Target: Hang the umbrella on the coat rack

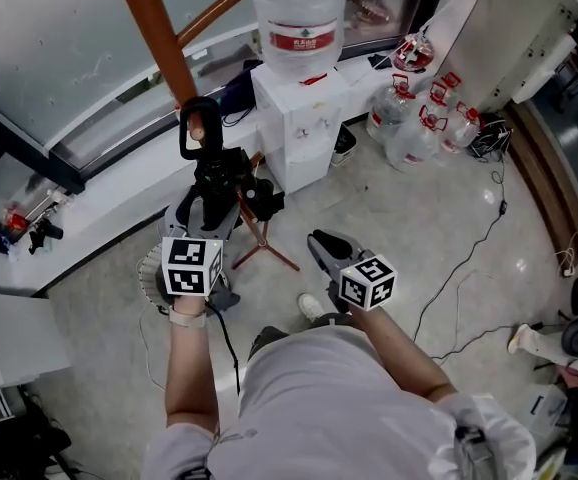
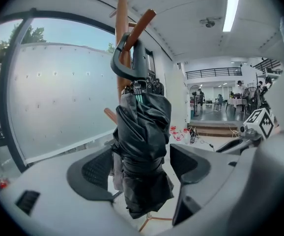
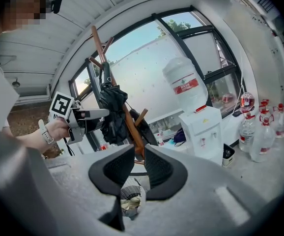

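Observation:
A black folded umbrella point(image 1: 219, 180) hangs by its hooked handle point(image 2: 126, 63) on a peg point(image 2: 142, 24) of the brown wooden coat rack point(image 1: 157, 30). My left gripper point(image 1: 217, 206) is open. Its pads point(image 2: 95, 171) stand on either side of the umbrella's folded cloth point(image 2: 143, 127), and there is a gap between pad and cloth on each side. My right gripper point(image 1: 321, 244) hangs lower and to the right, well away from the rack. Only a narrow slit shows between its tips, and they hold nothing point(image 3: 138, 163). The right gripper view shows the umbrella point(image 3: 113, 113) against the rack pole point(image 3: 102, 53).
A white water dispenser point(image 1: 297, 133) with a big bottle on top stands right of the rack. Beyond it stand several water jugs point(image 1: 419, 128). Cables point(image 1: 469, 263) trail over the floor. A wire waste basket point(image 3: 130, 200) sits by the rack's legs point(image 1: 267, 256). A glass wall runs behind.

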Tool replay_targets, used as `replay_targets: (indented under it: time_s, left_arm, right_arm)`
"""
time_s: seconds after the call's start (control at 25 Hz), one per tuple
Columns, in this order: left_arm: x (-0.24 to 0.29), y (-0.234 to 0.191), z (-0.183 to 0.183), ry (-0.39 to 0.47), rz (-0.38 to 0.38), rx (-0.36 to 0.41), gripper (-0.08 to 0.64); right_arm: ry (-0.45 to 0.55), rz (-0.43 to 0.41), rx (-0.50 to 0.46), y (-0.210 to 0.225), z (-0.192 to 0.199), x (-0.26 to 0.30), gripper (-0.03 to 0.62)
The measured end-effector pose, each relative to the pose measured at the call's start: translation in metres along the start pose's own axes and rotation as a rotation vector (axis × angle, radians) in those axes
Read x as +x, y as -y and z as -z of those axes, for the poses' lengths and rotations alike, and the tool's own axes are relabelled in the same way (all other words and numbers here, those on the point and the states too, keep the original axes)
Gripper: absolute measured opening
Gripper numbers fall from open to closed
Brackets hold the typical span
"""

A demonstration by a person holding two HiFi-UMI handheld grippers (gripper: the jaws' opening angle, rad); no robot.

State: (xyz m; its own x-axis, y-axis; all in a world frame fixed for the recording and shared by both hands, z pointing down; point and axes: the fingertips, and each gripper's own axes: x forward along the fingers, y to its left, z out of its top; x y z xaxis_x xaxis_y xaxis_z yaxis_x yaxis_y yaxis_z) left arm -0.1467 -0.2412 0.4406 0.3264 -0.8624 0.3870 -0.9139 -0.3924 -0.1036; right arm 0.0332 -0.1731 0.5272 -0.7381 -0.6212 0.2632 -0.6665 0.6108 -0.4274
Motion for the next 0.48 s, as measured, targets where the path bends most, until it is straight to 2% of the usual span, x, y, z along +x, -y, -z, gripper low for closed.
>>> replay_targets:
  time_s: [0.28, 0.48]
  left_arm:
    - [-0.027, 0.011, -0.002, 0.080, 0.027, -0.064, 0.351]
    - [-0.047, 0.011, 0.010, 0.099, 0.007, -0.116, 0.350]
  right_arm:
    - [-0.024, -0.054, -0.016, -0.019, 0.007, 0.007, 0.064]
    - [-0.049, -0.111, -0.039, -0.037, 0.011, 0.017, 0.064]
